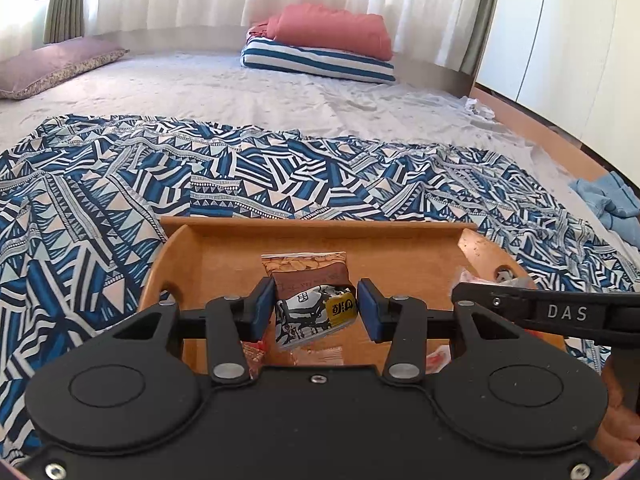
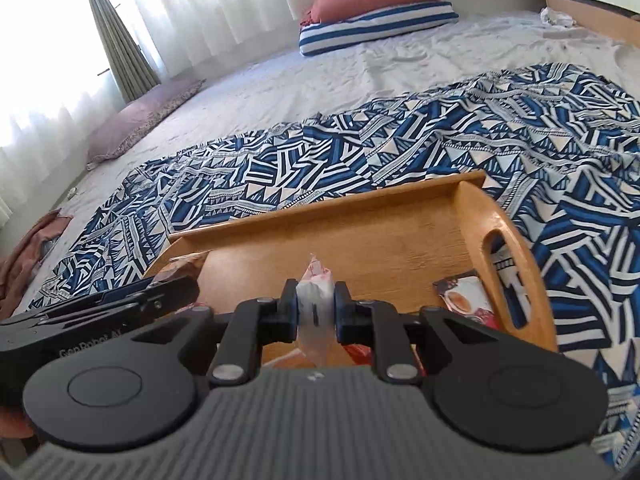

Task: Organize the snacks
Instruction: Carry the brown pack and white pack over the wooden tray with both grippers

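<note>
A wooden tray (image 1: 320,226) with cut-out handles rests on a blue patterned cloth (image 1: 120,200) on a bed. My left gripper (image 1: 317,305) hovers over the tray, its blue pads shut on a crumpled silver, black and yellow snack packet (image 1: 304,316). A brown nut-chocolate packet (image 1: 308,268) lies on the tray floor just beyond it. My right gripper (image 2: 316,308) is shut on a small white and pink packet (image 2: 316,290) above the same tray (image 2: 320,204). A red-brown packet showing a cup (image 2: 464,298) lies near the tray's right handle. Each gripper's arm shows at the edge of the other's view.
More wrappers (image 1: 320,356) lie at the tray's near side, partly hidden by the gripper. A striped pillow (image 1: 320,62) with a folded red blanket sits at the bed's far end, a mauve pillow (image 1: 52,66) at far left, a light blue cloth (image 1: 608,204) at right.
</note>
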Motion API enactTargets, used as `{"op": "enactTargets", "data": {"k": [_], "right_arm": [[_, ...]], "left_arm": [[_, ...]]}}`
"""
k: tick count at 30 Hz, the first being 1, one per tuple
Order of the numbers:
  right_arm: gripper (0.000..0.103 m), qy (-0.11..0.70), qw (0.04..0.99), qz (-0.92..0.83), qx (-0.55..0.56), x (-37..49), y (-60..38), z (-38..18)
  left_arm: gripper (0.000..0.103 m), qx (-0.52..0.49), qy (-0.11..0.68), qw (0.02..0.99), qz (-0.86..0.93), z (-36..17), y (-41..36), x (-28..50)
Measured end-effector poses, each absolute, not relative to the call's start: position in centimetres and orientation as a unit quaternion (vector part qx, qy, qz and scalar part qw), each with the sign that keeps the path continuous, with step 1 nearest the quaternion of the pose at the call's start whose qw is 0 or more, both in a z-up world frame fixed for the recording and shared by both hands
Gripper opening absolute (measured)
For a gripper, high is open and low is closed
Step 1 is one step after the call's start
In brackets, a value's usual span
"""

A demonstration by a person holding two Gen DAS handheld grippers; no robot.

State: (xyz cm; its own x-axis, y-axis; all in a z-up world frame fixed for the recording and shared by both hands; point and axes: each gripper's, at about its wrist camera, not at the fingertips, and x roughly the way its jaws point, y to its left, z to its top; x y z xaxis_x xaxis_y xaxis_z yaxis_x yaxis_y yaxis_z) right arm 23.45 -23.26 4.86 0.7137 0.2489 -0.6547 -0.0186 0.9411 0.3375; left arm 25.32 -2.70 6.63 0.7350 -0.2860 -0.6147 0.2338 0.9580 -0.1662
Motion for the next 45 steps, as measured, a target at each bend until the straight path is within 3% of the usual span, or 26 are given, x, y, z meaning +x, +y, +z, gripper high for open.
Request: {"op": "enactTargets", "data": {"k": [33, 38, 42, 45], "right_arm": [[0.022, 0.377, 0.912, 0.068, 0.145, 25.8, -22.0, 1.5], [0.033, 0.380, 0.911, 0.067, 0.146, 25.6, -22.2, 1.3], [0.033, 0.380, 0.911, 0.065, 0.144, 25.3, -22.3, 1.3], [0.050, 0.378, 0.914, 0.063, 0.137, 25.0, -22.2, 1.5]], "left_arm": [[0.043, -0.015, 0.361, 0.923, -0.134, 2.9, -3.9, 27.0], [0.044, -0.014, 0.364, 0.922, -0.131, 2.7, -4.0, 27.1], [0.045, -0.017, 0.368, 0.921, -0.129, 2.7, -4.0, 27.1], [0.047, -0.021, 0.370, 0.920, -0.125, 2.7, -3.9, 27.1]]}}
